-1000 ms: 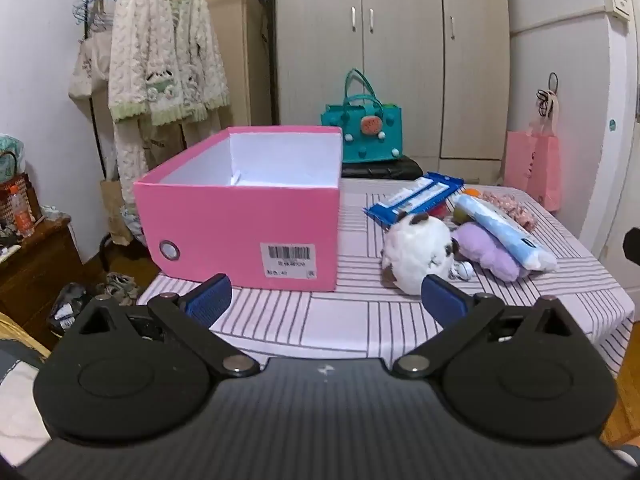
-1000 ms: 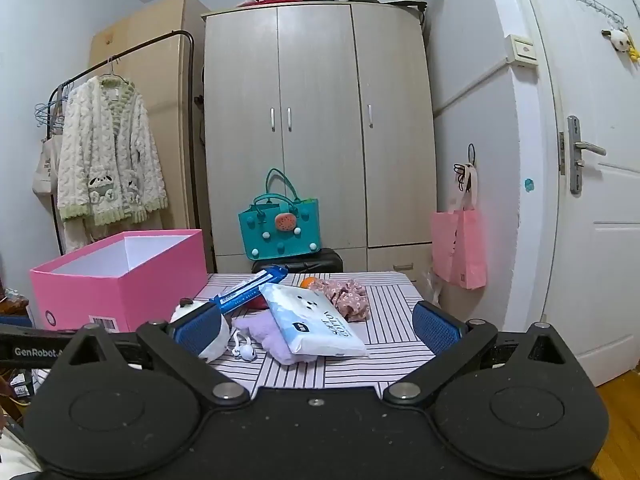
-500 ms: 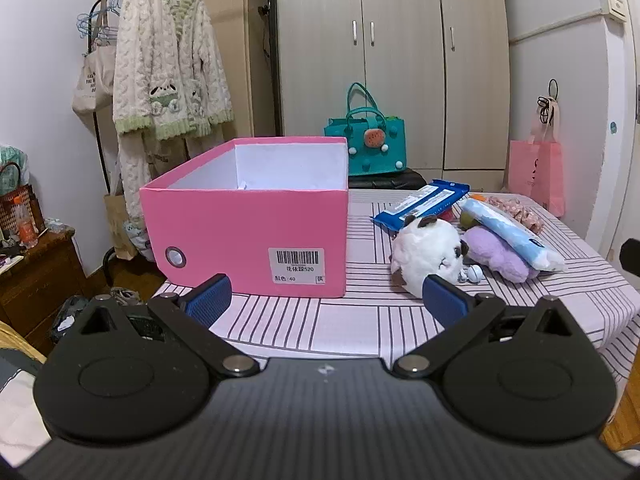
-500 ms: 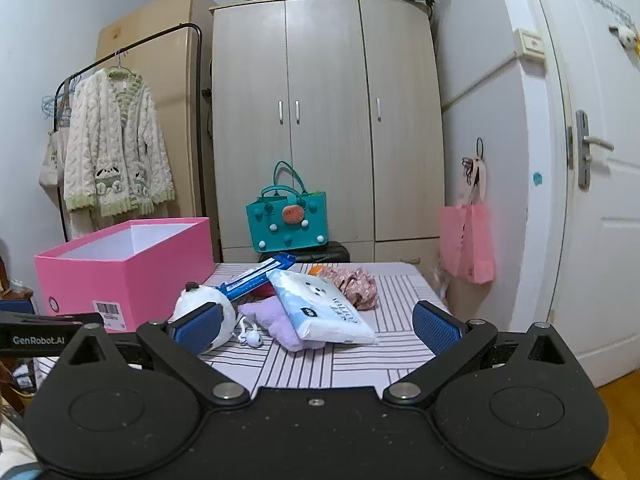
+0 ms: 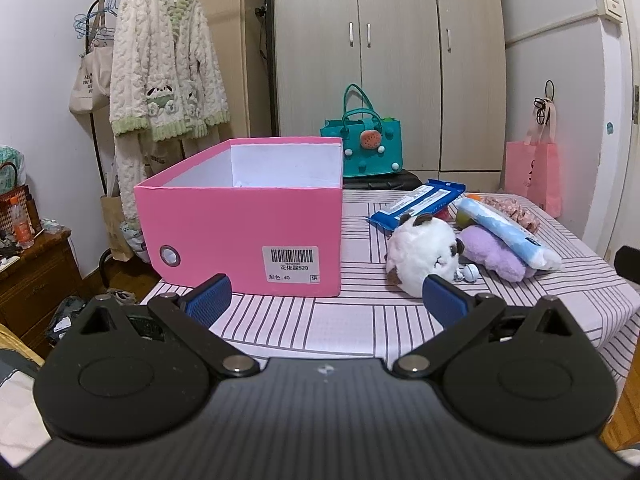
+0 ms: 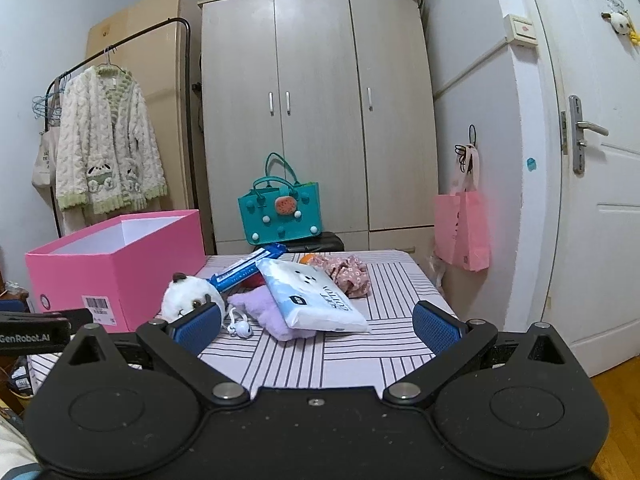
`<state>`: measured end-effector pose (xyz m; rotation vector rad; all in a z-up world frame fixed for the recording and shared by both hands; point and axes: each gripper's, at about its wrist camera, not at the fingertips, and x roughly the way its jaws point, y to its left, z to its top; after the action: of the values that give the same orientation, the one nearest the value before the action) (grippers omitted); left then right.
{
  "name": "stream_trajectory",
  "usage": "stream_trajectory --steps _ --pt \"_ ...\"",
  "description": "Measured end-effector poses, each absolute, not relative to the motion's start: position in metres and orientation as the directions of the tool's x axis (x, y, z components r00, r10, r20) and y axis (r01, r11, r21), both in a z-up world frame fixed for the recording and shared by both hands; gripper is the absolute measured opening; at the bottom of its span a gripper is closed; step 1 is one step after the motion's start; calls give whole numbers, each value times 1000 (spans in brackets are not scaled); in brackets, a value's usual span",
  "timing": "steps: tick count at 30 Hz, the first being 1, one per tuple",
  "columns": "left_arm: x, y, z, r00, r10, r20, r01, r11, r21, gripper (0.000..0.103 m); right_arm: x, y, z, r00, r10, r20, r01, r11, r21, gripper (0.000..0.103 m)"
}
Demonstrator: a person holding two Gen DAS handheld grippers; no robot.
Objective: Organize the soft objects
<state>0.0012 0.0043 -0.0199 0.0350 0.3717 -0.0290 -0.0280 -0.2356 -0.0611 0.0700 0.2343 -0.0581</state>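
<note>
A pink open box (image 5: 248, 224) (image 6: 116, 264) stands on the striped table (image 5: 360, 320), left of a heap of soft things. In the heap lie a white plush toy (image 5: 424, 252) (image 6: 192, 294), a purple plush piece (image 5: 492, 252) (image 6: 264, 312), a white-blue tissue pack (image 5: 508, 232) (image 6: 312, 296), a blue packet (image 5: 420, 200) (image 6: 248, 266) and a pink floral scrunchie (image 6: 348, 272). My left gripper (image 5: 326, 300) is open in front of the box and the plush toy, holding nothing. My right gripper (image 6: 316, 326) is open before the heap, also holding nothing.
A teal handbag (image 5: 364, 144) sits behind the table, before a wardrobe (image 6: 316, 120). A pink bag (image 6: 464, 232) hangs on the right wall by a white door (image 6: 592, 160). A clothes rack with a cream cardigan (image 5: 164, 80) stands at the left, above a wooden cabinet (image 5: 36, 276).
Both cameras have dropped lower and come a little closer to the table; the box and heap look larger. The grippers stay open and nothing on the table has moved.
</note>
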Motion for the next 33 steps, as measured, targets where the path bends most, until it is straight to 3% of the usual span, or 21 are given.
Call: stream_trajectory --steps 22,33 --pt "1 0 -26 930 -32 -365 48 998 35 103 -26 -243 -74 971 -103 -215 114 993 40 103" --pt "2 6 -25 927 -77 -367 70 997 -32 103 -24 -243 -78 974 -97 -207 106 994 31 103"
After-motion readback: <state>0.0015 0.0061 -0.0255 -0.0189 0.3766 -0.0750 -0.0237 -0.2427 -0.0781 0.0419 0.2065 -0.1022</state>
